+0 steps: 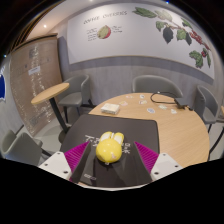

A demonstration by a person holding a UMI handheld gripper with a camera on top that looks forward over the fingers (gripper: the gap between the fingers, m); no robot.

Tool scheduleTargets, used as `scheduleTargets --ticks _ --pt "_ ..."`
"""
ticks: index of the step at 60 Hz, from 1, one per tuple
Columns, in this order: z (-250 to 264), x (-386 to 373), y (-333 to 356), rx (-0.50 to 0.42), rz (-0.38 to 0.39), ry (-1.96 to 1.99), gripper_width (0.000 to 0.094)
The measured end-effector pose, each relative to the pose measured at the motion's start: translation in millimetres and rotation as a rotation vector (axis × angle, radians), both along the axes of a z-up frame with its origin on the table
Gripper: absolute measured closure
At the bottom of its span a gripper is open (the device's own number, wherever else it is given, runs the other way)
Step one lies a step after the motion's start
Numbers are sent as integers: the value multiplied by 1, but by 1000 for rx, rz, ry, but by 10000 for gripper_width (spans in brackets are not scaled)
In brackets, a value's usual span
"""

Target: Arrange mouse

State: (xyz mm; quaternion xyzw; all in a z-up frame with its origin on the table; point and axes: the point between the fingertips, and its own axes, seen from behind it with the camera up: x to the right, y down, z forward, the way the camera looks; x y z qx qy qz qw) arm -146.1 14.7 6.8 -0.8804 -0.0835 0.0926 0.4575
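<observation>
A yellow mouse [109,148] lies on a black mouse mat [110,172] with white lettering along its far edge. The mat sits at the near edge of a round wooden table [175,128]. My gripper [110,146] is open. Its magenta pads [80,156] stand on either side of the mouse, with a small gap at each side. The mouse rests on the mat between the fingers. The mat's near part is hidden below the fingers.
A few small white and grey items [159,98] lie on the far side of the table. Grey chairs [77,92] stand beyond it. A smaller round table [49,94] is off to the left. A wall with fruit pictures [120,28] is behind.
</observation>
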Motion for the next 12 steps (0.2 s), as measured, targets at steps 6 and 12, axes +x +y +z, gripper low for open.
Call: scheduleTargets --ticks 6,12 --pt "19 26 -26 31 18 25 73" --pt "32 65 -53 45 6 65 71"
